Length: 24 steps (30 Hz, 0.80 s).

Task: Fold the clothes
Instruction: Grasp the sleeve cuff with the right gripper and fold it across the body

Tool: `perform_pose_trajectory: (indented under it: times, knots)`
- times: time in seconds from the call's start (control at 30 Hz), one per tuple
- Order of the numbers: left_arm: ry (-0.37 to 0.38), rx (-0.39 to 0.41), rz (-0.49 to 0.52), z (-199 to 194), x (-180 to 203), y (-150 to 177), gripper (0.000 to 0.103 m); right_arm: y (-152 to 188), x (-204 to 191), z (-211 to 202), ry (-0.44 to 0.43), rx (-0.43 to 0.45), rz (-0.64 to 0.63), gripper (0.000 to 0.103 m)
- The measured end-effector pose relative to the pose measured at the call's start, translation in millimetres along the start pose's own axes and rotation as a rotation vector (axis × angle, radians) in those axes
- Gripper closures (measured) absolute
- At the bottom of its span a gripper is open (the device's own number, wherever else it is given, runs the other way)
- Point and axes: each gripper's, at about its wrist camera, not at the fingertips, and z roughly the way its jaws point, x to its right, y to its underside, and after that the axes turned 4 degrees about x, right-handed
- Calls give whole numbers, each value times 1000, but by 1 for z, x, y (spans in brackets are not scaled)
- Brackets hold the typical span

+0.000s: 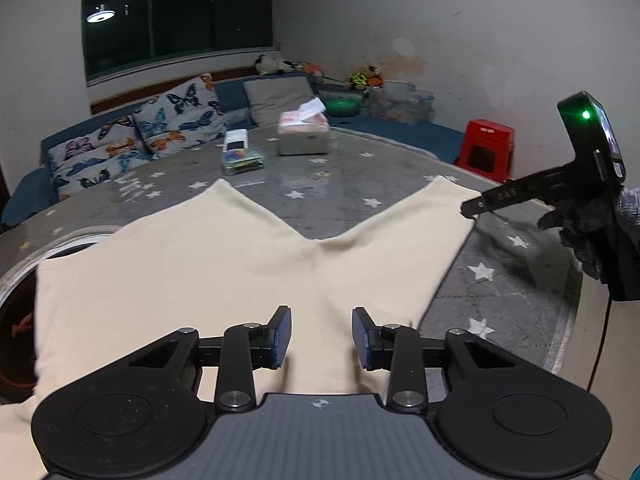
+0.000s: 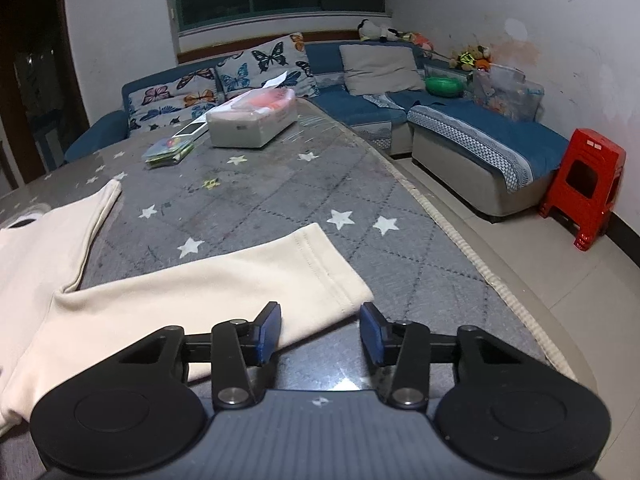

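Observation:
Cream shorts (image 1: 208, 264) lie flat on the grey star-patterned table cover (image 1: 500, 280), both legs pointing away from me. My left gripper (image 1: 321, 338) hovers open over the waist part, nothing between its blue pads. My right gripper (image 2: 320, 332) is open too, just above the near corner of the right leg's hem (image 2: 320, 264). In the left wrist view the right gripper (image 1: 472, 207) shows at the far right, held by a gloved hand (image 1: 588, 236), its tip at the edge of that leg. The other leg (image 2: 100, 208) reaches toward the table's middle.
A tissue box (image 2: 252, 120), a white device (image 2: 192, 129) and a colourful packet (image 2: 168, 152) sit at the table's far end. A blue corner sofa (image 2: 460, 120) with butterfly cushions (image 2: 256, 68) lies beyond. A red stool (image 2: 584, 184) stands on the floor at right. A dark round object (image 1: 16, 320) pokes out at left.

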Motion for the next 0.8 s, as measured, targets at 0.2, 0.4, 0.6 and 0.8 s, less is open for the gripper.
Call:
perform_pose_trajectory:
  times: [0.2, 0.4, 0.6, 0.8]
  knots:
    - [22, -21, 11, 7, 8, 6, 68, 0, 1, 3, 12, 16, 16, 71]
    - [26, -29, 13, 9, 9, 8, 70, -1, 4, 4, 17, 36, 36, 81]
    - [31, -31, 12, 10, 10, 9, 70, -2, 6, 4, 15, 56, 58, 79]
    - [31, -31, 13, 9, 11, 9, 70, -3, 9, 4, 13, 77, 80, 97]
